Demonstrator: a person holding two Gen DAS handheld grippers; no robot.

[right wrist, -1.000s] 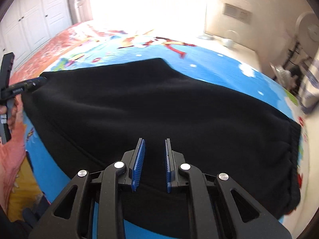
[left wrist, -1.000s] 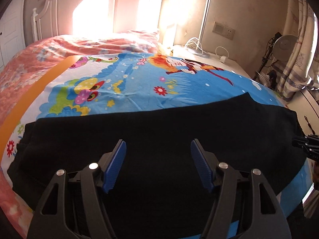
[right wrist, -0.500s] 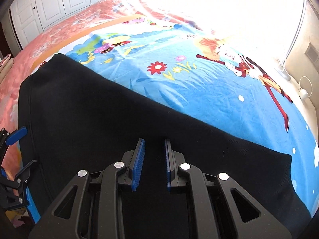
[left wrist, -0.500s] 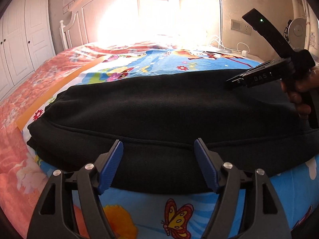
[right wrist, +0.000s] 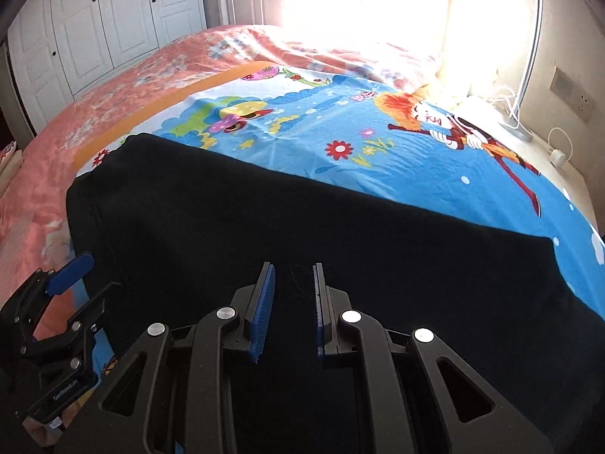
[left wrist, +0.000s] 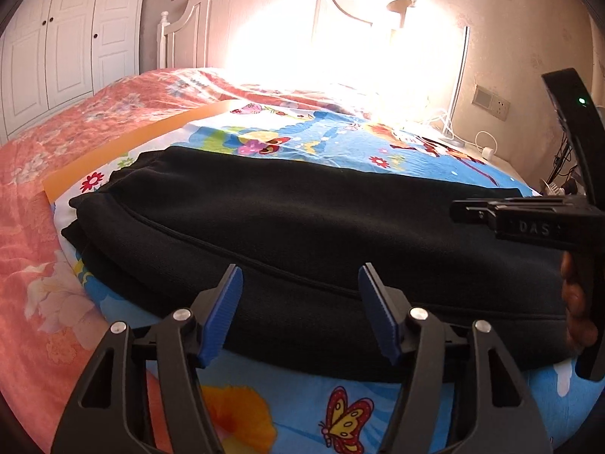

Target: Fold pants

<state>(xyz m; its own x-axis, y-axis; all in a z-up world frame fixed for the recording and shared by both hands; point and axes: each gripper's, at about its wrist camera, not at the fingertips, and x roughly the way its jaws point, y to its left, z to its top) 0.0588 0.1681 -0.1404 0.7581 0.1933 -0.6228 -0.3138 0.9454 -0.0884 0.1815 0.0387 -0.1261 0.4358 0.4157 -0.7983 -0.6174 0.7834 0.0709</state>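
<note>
pants [left wrist: 302, 234]: lie as a long black band across the cartoon sheet [left wrist: 340, 143], doubled lengthwise, near long edge close to the sheet's near edge, left end stacked in layers by the orange border. no change in their lie over the last second; no new fold yet.

left gripper [left wrist: 298, 276]: now back from above the middle of the cloth and lower, at the near edge toward the left end. jaws closing from a fairly wide spread, nothing pressed between them, the cloth's hem only showing in the gap beyond.

right gripper [right wrist: 293, 276]: swung from the right end to over the middle, pads almost together and empty.

probably means the lengthwise fold is done and both tools are lining up for the crosswise fold; a grip on the cloth comes first.
</note>
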